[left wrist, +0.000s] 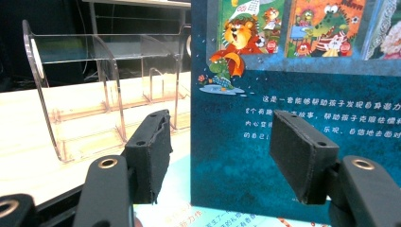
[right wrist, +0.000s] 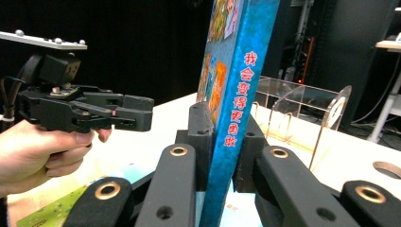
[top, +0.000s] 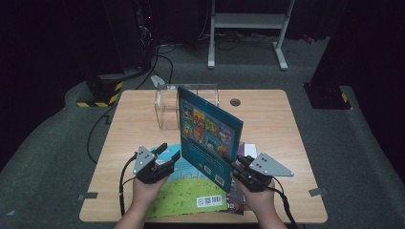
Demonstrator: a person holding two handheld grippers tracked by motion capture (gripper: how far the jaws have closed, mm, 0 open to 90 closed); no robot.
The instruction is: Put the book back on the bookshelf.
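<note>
Book [top: 207,136] stands upright near table [top: 267,114] front, spine clamped in right gripper [right wrist: 222,142], long axis vertical. Left gripper [top: 168,153] open, empty, beside the cover. Rack [top: 167,112] behind.

A lab-like recording room is shown, kept dark. A pale wooden worktop [top: 143,109] with a cable hole [top: 235,102] is set on grey carpet [top: 43,157], and black curtains or panels are hung around it. Cables [top: 95,129] are trailed across the floor from dark equipment at the back left, where a base marked with yellow-and-black hazard tape [top: 98,98] is seen. A white metal frame [top: 248,28] is placed behind the worktop.
</note>
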